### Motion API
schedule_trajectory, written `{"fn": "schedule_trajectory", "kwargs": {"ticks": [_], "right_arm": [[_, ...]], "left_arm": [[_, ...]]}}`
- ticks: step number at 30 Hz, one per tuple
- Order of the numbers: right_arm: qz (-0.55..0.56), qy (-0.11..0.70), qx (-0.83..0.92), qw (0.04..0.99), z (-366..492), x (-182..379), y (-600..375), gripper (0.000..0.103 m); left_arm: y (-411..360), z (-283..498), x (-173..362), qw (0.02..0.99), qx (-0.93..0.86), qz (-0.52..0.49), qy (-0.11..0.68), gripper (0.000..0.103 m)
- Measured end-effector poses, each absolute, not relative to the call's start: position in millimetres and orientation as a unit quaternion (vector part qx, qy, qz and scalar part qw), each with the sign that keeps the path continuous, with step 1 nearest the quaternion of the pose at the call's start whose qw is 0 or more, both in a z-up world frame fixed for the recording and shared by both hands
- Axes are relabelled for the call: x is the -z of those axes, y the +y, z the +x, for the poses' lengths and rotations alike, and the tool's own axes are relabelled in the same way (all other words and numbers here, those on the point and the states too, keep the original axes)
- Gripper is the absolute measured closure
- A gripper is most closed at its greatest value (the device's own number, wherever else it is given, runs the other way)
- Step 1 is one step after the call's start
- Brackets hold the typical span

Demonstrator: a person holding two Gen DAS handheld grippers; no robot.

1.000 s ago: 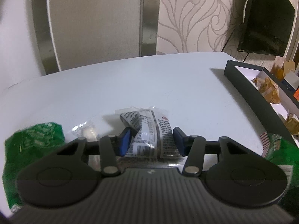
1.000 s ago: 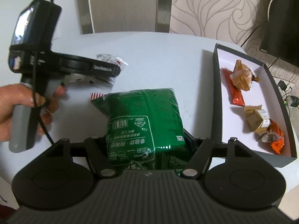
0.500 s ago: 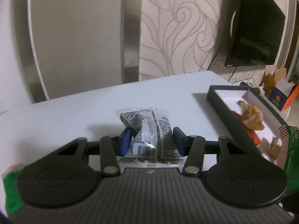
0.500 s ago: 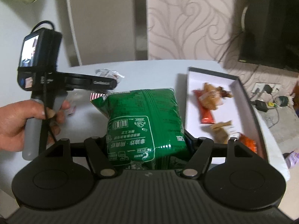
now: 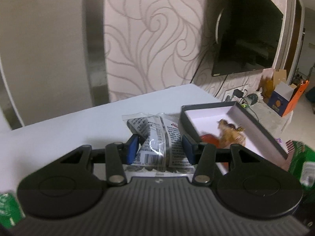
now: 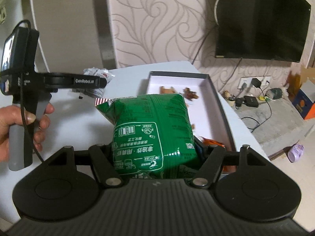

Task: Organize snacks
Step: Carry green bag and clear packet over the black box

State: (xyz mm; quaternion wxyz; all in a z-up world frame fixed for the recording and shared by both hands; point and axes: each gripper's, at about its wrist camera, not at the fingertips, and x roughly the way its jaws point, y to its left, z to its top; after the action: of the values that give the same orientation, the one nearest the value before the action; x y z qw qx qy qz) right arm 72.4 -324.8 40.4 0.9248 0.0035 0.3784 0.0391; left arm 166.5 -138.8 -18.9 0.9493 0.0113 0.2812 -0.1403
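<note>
Two grips | left gripper point(image 5: 159, 149) clamped on clear packet point(image 5: 157, 139) between blue fingertips point(image 5: 131, 149), above table point(image 5: 78, 129) | right gripper point(image 6: 155, 153) clamped on green bag point(image 6: 151, 125), beside box point(image 6: 220, 106)

Black TV point(image 6: 259, 21) hangs on swirl-patterned wallpaper point(image 6: 157, 19).
</note>
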Motion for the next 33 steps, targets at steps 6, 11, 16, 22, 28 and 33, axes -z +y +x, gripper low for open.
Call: {"fn": "schedule_trajectory", "kwargs": {"ticks": [6,11,16,22,28,33], "right_arm": [[-0.006,0.387,-0.030,0.922,84.6,-31.7,-345.8,0.029],[-0.014,0.392,-0.034,0.919,95.1,-25.0,-355.8,0.029],[-0.025,0.400,-0.049,0.915,105.1,-17.5,-362.0,0.029],[-0.036,0.402,-0.068,0.913,117.0,-12.0,-369.0,0.029],[-0.040,0.404,-0.084,0.910,123.2,-7.5,-375.5,0.029],[-0.036,0.410,-0.085,0.907,127.7,-2.5,-381.7,0.029]], "left_arm": [[-173.9,178.3,11.0,0.949,0.157,0.017,0.272,0.052],[-201.7,188.2,12.6,0.948,0.163,0.022,0.272,0.052],[-222.7,199.8,16.8,0.947,0.165,0.025,0.275,0.052],[-246.2,212.4,19.4,0.947,0.164,0.026,0.275,0.052],[-264.7,223.4,23.8,0.947,0.167,0.028,0.274,0.052],[-274.5,231.8,29.5,0.946,0.166,0.029,0.278,0.052]]}}
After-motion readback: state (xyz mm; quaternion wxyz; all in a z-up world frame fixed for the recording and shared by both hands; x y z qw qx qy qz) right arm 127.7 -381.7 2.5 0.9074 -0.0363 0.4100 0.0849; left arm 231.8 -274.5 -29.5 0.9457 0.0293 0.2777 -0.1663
